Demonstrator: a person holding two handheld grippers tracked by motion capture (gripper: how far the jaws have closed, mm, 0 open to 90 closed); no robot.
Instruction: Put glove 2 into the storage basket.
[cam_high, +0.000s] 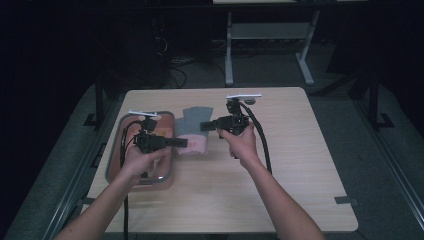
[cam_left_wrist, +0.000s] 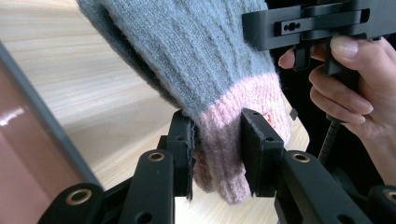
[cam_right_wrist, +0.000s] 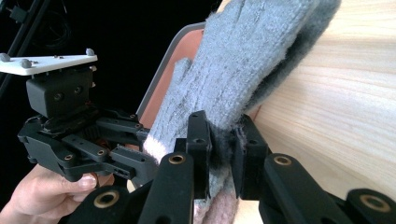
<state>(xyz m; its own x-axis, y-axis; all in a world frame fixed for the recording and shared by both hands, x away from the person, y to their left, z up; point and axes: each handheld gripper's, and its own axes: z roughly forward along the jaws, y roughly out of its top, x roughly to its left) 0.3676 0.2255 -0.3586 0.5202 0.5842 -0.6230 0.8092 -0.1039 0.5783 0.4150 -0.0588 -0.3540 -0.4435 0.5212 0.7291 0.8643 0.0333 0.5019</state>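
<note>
A grey knitted glove with a pink cuff is held up over the wooden table, stretched between both grippers. My left gripper is shut on the pink cuff, which is pinched between its pads. My right gripper is shut on the grey part of the glove, near the cuff end. The two grippers face each other, close together. In the right gripper view, the left gripper's body and the hand holding it sit at the lower left.
A reddish tray with a grey rim lies at the table's left, under my left hand. Behind the table stands a white table frame, with cables on the dark floor. Bare wood extends right of the glove and toward the front edge.
</note>
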